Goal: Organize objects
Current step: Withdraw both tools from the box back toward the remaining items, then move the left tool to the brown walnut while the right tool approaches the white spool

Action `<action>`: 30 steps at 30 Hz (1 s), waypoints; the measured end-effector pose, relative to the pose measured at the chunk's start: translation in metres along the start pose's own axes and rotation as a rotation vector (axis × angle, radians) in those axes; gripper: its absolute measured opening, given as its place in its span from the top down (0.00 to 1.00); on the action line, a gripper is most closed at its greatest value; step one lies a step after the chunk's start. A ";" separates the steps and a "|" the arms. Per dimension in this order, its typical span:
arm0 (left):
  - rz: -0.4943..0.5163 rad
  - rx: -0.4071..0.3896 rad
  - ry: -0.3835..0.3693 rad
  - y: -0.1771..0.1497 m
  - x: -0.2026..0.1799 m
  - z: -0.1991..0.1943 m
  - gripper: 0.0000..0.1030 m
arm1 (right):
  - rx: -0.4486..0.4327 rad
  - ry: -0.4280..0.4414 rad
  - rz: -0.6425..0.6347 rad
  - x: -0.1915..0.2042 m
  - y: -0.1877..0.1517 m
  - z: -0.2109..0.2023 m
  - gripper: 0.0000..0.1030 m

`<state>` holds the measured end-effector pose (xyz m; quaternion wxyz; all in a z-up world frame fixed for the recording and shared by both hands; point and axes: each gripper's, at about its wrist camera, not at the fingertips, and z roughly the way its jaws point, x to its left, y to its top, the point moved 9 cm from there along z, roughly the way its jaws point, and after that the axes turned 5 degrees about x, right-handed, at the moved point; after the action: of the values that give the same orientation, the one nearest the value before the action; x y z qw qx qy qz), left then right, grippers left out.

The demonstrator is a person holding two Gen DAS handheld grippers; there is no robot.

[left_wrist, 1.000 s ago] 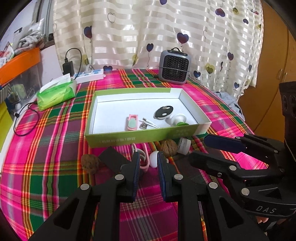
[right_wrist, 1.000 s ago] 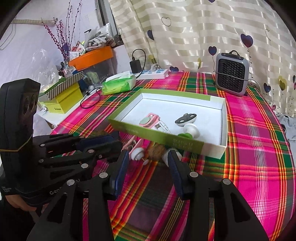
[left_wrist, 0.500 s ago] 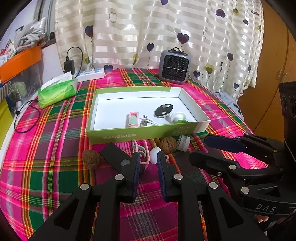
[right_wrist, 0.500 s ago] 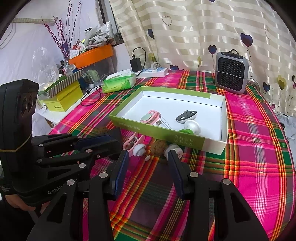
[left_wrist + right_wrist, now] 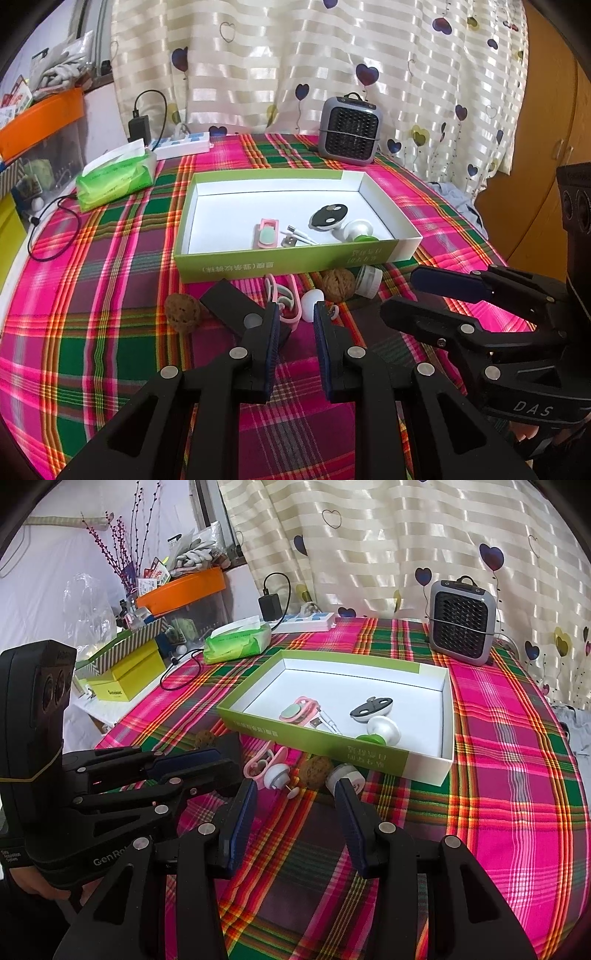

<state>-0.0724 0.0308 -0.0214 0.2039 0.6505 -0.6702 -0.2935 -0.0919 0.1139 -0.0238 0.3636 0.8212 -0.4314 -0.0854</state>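
A green box [image 5: 258,267] [image 5: 424,766] with a white inside holds a pink clip [image 5: 267,237], a white cable, a black-grey disc [image 5: 328,216] and a white-green knob [image 5: 357,229]. In front of it on the plaid cloth lie a walnut [image 5: 338,281] [image 5: 316,771], a second walnut [image 5: 181,308], a black flat piece [image 5: 231,301], a pink ring holder [image 5: 282,295], a white round piece [image 5: 312,300] [image 5: 277,775] and a white cap [image 5: 367,280] [image 5: 345,773]. My left gripper [image 5: 295,317] is open and empty just before the white round piece. My right gripper [image 5: 295,794] is open and empty before the walnut.
A grey heater [image 5: 351,131] [image 5: 461,626] stands at the back. A green tissue pack [image 5: 114,177], a power strip [image 5: 183,142] and a black cable [image 5: 51,229] lie at the back left. Yellow and orange boxes [image 5: 125,672] stand off the table's left.
Both grippers have drawn back a little from the box, so the loose objects in front of it show more fully. Both stay open. Nothing was picked up.
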 end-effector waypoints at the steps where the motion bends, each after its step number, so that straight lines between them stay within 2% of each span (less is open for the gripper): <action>1: -0.002 0.000 0.001 -0.002 0.001 0.000 0.83 | 0.001 0.001 0.000 0.000 0.000 0.000 0.56; 21: -0.039 0.014 -0.001 -0.008 0.014 0.001 0.83 | 0.022 -0.003 0.029 -0.009 -0.007 0.009 0.56; 30: -0.070 0.005 0.017 -0.010 0.030 -0.003 0.77 | 0.034 -0.005 0.042 -0.015 -0.010 0.014 0.56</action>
<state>-0.0648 0.0006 -0.0292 0.1974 0.6766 -0.6459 -0.2934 -0.1010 0.1214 -0.0428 0.3503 0.8178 -0.4508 -0.0724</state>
